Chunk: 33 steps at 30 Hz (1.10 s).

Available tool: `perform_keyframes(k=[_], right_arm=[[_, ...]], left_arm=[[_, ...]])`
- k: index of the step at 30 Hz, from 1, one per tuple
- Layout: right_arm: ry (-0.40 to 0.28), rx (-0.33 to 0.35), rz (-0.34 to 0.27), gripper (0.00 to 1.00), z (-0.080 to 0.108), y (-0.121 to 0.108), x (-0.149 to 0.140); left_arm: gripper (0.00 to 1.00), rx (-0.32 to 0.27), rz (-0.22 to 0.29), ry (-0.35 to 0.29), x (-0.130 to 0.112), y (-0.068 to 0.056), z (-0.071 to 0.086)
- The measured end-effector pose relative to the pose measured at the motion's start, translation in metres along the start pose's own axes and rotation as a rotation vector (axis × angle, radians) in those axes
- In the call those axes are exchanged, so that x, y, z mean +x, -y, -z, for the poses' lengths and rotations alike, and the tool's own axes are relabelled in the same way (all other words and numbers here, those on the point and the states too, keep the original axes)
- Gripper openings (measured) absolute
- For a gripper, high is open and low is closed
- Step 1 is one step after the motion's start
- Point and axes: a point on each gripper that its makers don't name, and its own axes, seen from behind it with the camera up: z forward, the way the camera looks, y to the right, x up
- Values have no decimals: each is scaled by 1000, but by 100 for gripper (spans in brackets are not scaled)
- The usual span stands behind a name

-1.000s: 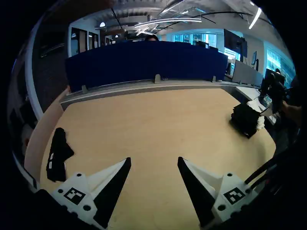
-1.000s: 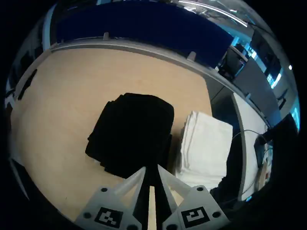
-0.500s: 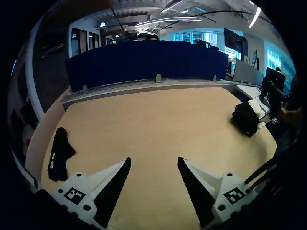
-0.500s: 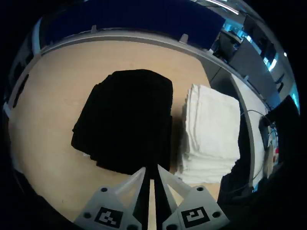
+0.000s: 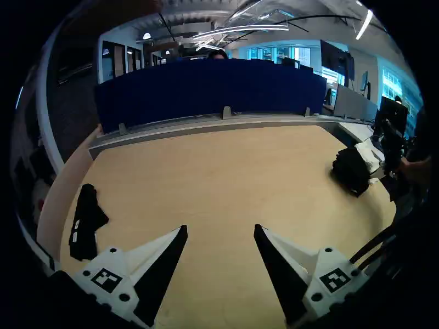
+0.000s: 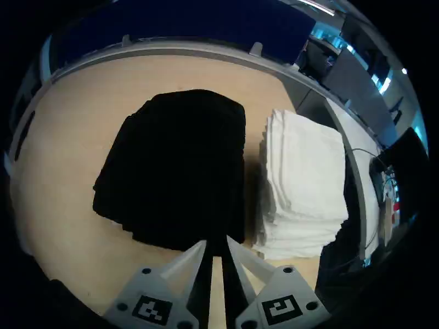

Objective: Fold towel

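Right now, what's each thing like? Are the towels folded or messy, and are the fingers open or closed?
Black towel stack: folded, piled neatly on the table.
White towel stack: folded, piled right beside the black one.
Black cloth: crumpled, unfolded, lying near the table's edge.
Left gripper: fingers open, holding nothing.
Right gripper: fingers shut, tips at the black stack's near edge.
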Motion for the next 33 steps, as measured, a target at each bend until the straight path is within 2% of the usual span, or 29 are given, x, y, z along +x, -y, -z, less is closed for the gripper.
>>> perform_keyframes(k=[4,10,18,27,33], right_arm=[[-20,-15,-1,22,8,-4,1],[-52,0,-13,59,18,-1,2],[-80,-10,-4,100,23,2,4],[-128,-13,-23,100,31,9,17],[-242,-17,-69,100,46,15,48]], left_arm=[[90,-1,0,0,0,1,0],[90,-7,-1,-4,2,0,-1],[90,-12,-3,-8,3,1,-1],[90,-11,1,-15,3,6,3],[90,-13,5,-23,3,8,7]])
